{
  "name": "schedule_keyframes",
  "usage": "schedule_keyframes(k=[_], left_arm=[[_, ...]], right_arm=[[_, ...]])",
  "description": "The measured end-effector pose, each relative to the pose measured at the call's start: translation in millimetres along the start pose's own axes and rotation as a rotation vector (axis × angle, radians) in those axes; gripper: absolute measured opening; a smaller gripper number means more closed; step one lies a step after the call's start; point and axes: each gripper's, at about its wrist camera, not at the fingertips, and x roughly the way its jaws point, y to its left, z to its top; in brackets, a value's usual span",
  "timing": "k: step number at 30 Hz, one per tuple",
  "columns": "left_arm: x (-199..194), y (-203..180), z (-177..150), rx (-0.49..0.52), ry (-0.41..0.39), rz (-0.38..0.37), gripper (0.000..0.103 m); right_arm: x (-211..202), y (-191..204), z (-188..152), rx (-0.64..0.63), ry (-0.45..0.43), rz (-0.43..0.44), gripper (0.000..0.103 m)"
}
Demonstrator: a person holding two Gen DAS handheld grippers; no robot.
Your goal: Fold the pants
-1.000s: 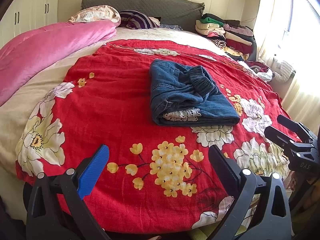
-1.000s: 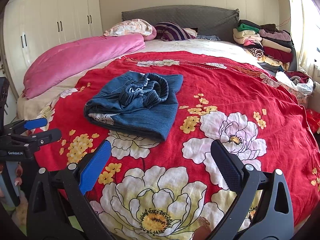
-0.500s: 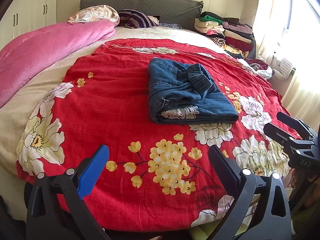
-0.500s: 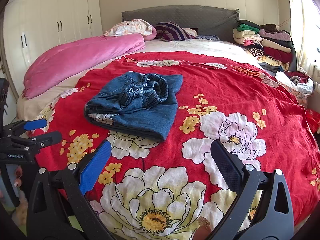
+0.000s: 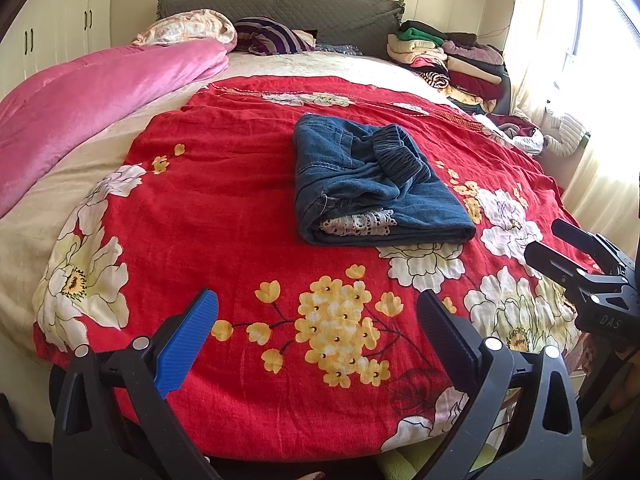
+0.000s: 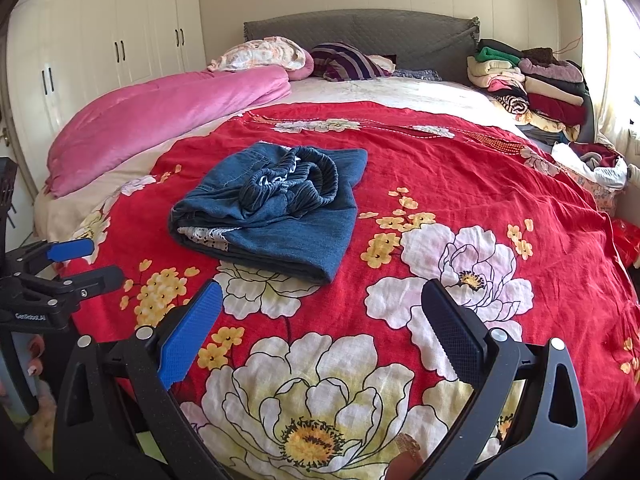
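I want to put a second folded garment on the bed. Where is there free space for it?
The red floral blanket is bare right of the folded jeans, up to the clothes pile at the window side. Also bare: the strip between the jeans and both open grippers, left and right. The pink duvet crowds the left.

- folded pants lie on the bedspread, about mid-bed
- quilt left of the pants, along the bed edge
- pillows behind the pants, against the headboard
- clothes stack behind-right of the pants
- wardrobe beyond the quilt, far left
- left gripper and right gripper in front of the pants, well apart from them
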Motion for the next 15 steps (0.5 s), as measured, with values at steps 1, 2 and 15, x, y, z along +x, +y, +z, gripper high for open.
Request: schedule_keyframes(k=[1, 2, 15], left_arm=[[-0.1, 0.2, -0.5, 0.0, 0.001, -0.004, 0.099], [-0.2, 0.1, -0.6, 0.0, 0.001, -0.005, 0.099], [-4.3, -2.2, 0.2, 0.017, -0.005, -0.043, 0.099]], right_arm=[[0.1, 0.0, 0.2, 0.0, -0.001, 0.0, 0.094], [0.6, -0.2, 0.3, -0.001, 0.0, -0.001, 0.094], [-1.5, -7.2, 1.2, 0.007, -0.001, -0.013, 0.094]])
